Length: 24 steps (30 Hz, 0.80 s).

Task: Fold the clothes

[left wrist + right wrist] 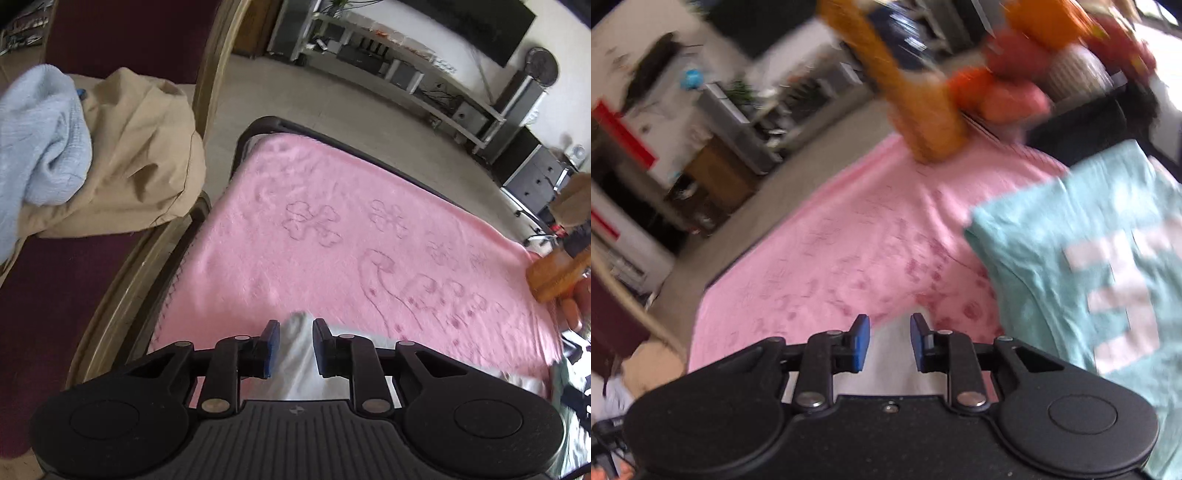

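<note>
A white cloth (295,354) is seen between the blue pads of the left hand-held gripper (294,347), jaws narrowly parted; whether it is pinched cannot be told. The same holds for the right hand-held gripper (889,343), with pale cloth (894,354) in its gap. A teal shirt (1082,266) lies just right of it on the pink blanket (332,240). For a clean fold, both corners should be gripped firmly and carried level, together.
</note>
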{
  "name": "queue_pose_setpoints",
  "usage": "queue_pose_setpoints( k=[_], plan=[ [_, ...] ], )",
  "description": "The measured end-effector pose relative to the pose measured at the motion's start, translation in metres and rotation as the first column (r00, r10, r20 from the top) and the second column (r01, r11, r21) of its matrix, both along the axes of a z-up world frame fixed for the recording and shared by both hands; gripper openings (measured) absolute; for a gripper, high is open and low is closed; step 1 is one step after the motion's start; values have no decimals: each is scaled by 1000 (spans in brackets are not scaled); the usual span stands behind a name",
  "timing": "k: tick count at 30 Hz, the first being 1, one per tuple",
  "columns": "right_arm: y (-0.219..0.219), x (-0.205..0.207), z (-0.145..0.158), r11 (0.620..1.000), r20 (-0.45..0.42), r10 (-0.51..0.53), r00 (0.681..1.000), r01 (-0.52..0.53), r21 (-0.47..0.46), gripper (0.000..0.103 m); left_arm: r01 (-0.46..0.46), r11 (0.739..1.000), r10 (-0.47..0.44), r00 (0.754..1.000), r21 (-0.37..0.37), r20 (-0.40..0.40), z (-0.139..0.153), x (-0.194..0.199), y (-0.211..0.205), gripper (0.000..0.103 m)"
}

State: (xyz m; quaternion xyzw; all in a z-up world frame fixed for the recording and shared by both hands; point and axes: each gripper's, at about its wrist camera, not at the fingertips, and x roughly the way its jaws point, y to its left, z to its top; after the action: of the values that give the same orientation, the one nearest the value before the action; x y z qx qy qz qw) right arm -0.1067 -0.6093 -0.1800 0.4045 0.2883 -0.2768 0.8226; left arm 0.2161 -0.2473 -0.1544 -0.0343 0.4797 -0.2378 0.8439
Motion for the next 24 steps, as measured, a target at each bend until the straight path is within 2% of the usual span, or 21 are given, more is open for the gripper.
queue_pose_setpoints(
  k=[3,5,8,12,16,19,20,21,24],
  plan=[
    [-1,4,-1,998,-40,9,999,-12,-65,26,-44,999,43,997,-17,-66,-10,12,1,20],
    [-5,2,-3,997,-51,-12,999,8,-71,26,-50,998,45,993,-44,-108,-13,12,3,20],
    [-12,1,-8,998,-62,-49,997,46,-43,25,-49,997,45,996,-52,-78,-7,7,4,21],
    [-22,9,-16,999,-57,-35,998,34,-17,24,-49,996,42,996,-79,-85,-7,4,4,23],
    [-30,21,-31,998,-64,-16,998,20,65,24,-50,996,45,995,-67,-87,-7,2,3,23],
    [-31,28,-38,997,-68,-11,998,16,78,24,-65,995,58,994,-74,-92,-9,5,5,23],
    [-30,30,-38,998,-74,-21,997,25,64,11,-69,995,62,994,-72,-94,-10,7,6,23],
    [-29,32,-38,998,-81,-32,996,36,48,4,-74,995,67,993,-70,-95,-11,8,6,23],
    [-25,36,-37,999,-99,-42,994,43,6,3,-84,995,78,993,-61,-93,-12,12,8,23]
  ],
)
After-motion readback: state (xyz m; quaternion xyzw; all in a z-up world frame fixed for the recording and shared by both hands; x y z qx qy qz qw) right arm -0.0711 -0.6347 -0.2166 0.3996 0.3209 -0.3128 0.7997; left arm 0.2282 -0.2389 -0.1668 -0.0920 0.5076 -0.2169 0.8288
